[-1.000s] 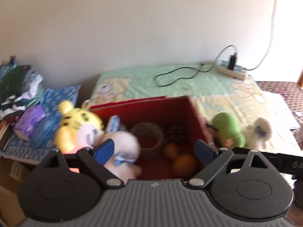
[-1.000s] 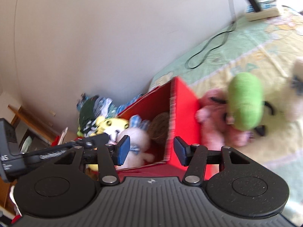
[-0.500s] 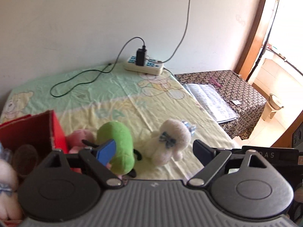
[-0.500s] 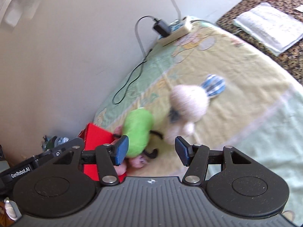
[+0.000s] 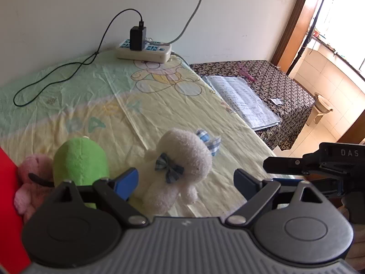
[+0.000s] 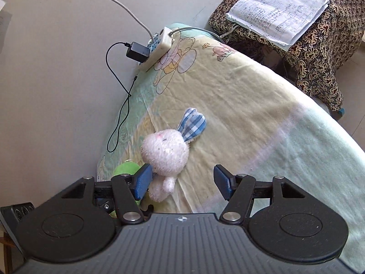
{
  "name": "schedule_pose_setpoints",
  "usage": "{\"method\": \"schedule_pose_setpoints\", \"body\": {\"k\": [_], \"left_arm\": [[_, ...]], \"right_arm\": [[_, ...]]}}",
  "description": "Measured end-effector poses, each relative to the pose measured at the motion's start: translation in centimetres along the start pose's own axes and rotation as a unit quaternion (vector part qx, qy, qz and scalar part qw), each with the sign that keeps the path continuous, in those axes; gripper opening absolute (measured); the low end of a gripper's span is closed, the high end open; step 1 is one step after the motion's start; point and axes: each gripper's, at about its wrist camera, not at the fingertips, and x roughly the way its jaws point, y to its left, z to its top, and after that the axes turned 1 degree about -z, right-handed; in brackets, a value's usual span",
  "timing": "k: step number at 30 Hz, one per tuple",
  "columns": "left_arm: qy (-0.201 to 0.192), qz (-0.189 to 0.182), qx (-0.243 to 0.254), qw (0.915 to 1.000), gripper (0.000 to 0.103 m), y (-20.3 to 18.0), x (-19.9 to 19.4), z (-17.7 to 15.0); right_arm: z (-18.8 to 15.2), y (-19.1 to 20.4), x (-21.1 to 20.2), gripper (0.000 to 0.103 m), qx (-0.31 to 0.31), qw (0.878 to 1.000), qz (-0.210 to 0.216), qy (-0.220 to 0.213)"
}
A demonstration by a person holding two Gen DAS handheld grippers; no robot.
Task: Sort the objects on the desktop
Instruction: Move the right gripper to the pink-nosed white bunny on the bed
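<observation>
Left gripper (image 5: 186, 182): spread wide, nothing pinched. Between and just past its blue pads, the white rabbit (image 5: 180, 164), lying on the sheet (image 5: 159, 105), checked bow toward the camera, checked ears on its far side. No pad seen touching it. Just outside the left pad, partly hidden by that finger, the green toy (image 5: 79, 159). Pressed against the green toy's far left side, a pink toy (image 5: 34, 182). At the far left edge of that view, the red box (image 5: 9, 205), touching the pink toy. To the right, beyond the right finger, the other gripper's black body, level with the table edge.

Right gripper (image 6: 182, 181): jaws opening, nothing pinched. Rabbit (image 6: 166, 153) low and left in the gap, its body just beside the left pad; contact there cannot be told. Right pad well clear of it, over bare sheet (image 6: 251, 118). Behind the left finger, a sliver of the green toy (image 6: 125, 169).

Farther out, at the back of the table against the wall: a power strip (image 5: 143, 51) with a black charger (image 5: 137, 38) plugged in, its thin cable (image 5: 57, 77) looping across the sheet. Past the table's right end, a lower stand under patterned cloth (image 5: 285, 86), with a stack of papers (image 5: 241, 100) on it.
</observation>
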Motion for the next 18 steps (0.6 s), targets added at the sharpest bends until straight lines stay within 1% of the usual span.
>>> {"method": "schedule_pose_setpoints", "body": {"k": [5,10,13,18], "left_arm": [[0.021,0.005,0.0,0.9998,0.091,0.0,2.6,0.1],[0.043,-0.01,-0.013,0.999,0.091,0.5,4.2,-0.4],[0.058,-0.03,-0.028,0.9975,0.091,0.7,5.0,-0.8],[0.059,-0.034,-0.005,0.9977,0.093,-0.5,5.3,-1.3]], "right_arm": [[0.9,0.5,1.6,0.064,0.006,1.0,0.017,0.017],[2.2,1.6,3.3,0.066,-0.006,0.999,0.031,0.033],[2.6,2.0,4.9,0.066,-0.011,0.998,0.033,0.053],[3.1,2.5,7.4,0.068,-0.034,0.996,0.023,0.084]]}}
